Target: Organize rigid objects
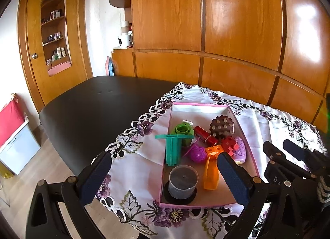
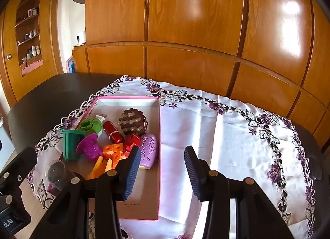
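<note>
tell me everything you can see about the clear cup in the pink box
The clear cup is a see-through plastic cylinder with a flat top and a tiny nub at its centre, dark inside. In the left wrist view it stands upright on a wider black round base, in the near left corner of the pink box. The orange piece lies just beside it; whether they touch is unclear. No gripper holds it.

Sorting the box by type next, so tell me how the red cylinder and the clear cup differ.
The red cylinder is shiny, opaque and lies on its side mid-box; the clear cup is see-through, wider, and stands on a black disc at the near end. The cylinder is crowded among other toys; the cup stands more apart. Both sit inside the pink box.
</note>
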Demonstrator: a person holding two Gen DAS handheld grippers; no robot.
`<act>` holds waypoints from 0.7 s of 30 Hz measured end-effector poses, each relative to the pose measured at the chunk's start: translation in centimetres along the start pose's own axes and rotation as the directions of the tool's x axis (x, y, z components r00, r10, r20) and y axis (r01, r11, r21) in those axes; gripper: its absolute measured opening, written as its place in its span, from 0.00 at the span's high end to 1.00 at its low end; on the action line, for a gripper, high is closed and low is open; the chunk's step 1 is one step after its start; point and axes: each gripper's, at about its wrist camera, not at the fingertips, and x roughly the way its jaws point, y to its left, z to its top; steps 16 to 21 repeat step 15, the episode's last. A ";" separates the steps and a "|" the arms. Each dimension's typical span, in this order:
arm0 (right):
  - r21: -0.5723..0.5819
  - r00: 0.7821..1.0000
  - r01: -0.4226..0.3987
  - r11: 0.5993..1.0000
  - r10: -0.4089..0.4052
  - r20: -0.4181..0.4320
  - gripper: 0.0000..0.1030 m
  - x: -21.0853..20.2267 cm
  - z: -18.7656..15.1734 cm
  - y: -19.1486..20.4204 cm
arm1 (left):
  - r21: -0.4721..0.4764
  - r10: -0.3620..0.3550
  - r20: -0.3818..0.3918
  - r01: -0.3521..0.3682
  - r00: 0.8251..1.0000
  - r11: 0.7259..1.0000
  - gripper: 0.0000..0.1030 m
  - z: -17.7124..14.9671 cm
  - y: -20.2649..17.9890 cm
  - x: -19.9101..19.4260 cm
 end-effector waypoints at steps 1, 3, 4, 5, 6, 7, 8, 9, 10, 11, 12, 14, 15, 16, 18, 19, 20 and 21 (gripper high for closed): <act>-0.001 1.000 0.000 1.000 0.000 -0.001 0.57 0.0 0.0 0.0 | 0.001 -0.001 -0.002 0.001 1.000 1.000 0.00 0.0 0.0 0.0; -0.002 1.000 -0.002 1.000 0.002 -0.004 0.57 0.1 -0.1 0.1 | 0.001 -0.004 -0.007 0.004 1.000 1.000 0.00 0.0 0.0 0.2; -0.003 1.000 -0.004 1.000 0.004 -0.006 0.57 0.2 -0.1 0.1 | 0.000 -0.004 -0.009 0.004 1.000 1.000 0.00 0.0 -0.1 0.2; -0.003 1.000 -0.004 1.000 0.004 -0.009 0.57 0.3 -0.1 0.1 | 0.001 -0.002 -0.010 0.002 1.000 1.000 0.00 0.0 -0.1 0.2; -0.004 1.000 -0.005 1.000 0.005 -0.011 0.57 0.4 -0.2 0.1 | 0.002 -0.002 -0.012 0.002 1.000 1.000 0.00 0.0 -0.1 0.3; -0.004 1.000 -0.007 1.000 0.006 -0.014 0.57 0.5 -0.2 0.1 | 0.001 -0.006 -0.017 0.006 1.000 1.000 0.00 0.0 -0.2 0.4; -0.004 1.000 -0.007 1.000 0.007 -0.018 0.57 0.6 -0.3 0.1 | -0.002 -0.013 -0.023 0.013 1.000 1.000 0.00 -0.1 -0.2 0.5; -0.004 1.000 -0.008 1.000 0.008 -0.021 0.57 0.7 -0.4 0.2 | -0.005 -0.016 -0.024 0.016 1.000 1.000 0.00 -0.2 -0.2 0.6; -0.004 1.000 -0.009 1.000 0.009 -0.024 0.57 0.8 -0.4 0.2 | -0.005 -0.013 -0.019 0.013 1.000 1.000 0.00 -0.2 -0.2 0.6; -0.005 1.000 -0.011 1.000 0.010 -0.027 0.57 0.9 -0.5 0.2 | 0.003 -0.006 -0.012 0.006 1.000 1.000 0.00 -0.3 -0.3 0.6; -0.005 1.000 -0.012 1.000 0.012 -0.028 0.57 1.0 -0.5 0.1 | 0.014 -0.001 -0.007 0.001 1.000 1.000 0.00 -0.3 -0.4 0.6; 0.005 1.000 -0.008 1.000 0.008 -0.029 0.57 1.2 -0.4 -0.2 | 0.016 0.001 -0.007 0.000 1.000 1.000 0.01 -0.3 -0.5 0.7; 0.013 1.000 -0.007 1.000 0.007 -0.028 0.57 1.3 -0.4 -0.5 | 0.013 -0.003 -0.011 0.003 1.000 1.000 0.00 -0.3 -0.4 0.8; 0.013 1.000 -0.007 1.000 0.007 -0.028 0.57 1.3 -0.4 -0.5 | 0.013 -0.003 -0.011 0.003 1.000 1.000 0.00 -0.3 -0.4 0.8; 0.013 1.000 -0.007 1.000 0.007 -0.028 0.57 1.3 -0.4 -0.5 | 0.013 -0.003 -0.011 0.003 1.000 1.000 0.00 -0.3 -0.4 0.8; 0.013 1.000 -0.007 1.000 0.007 -0.028 0.57 1.3 -0.4 -0.5 | 0.013 -0.003 -0.011 0.003 1.000 1.000 0.00 -0.3 -0.4 0.8; 0.013 1.000 -0.007 1.000 0.007 -0.028 0.57 1.3 -0.4 -0.5 | 0.013 -0.003 -0.011 0.003 1.000 1.000 0.00 -0.3 -0.4 0.8; 0.013 1.000 -0.007 1.000 0.007 -0.028 0.57 1.3 -0.4 -0.5 | 0.013 -0.003 -0.011 0.003 1.000 1.000 0.00 -0.3 -0.4 0.8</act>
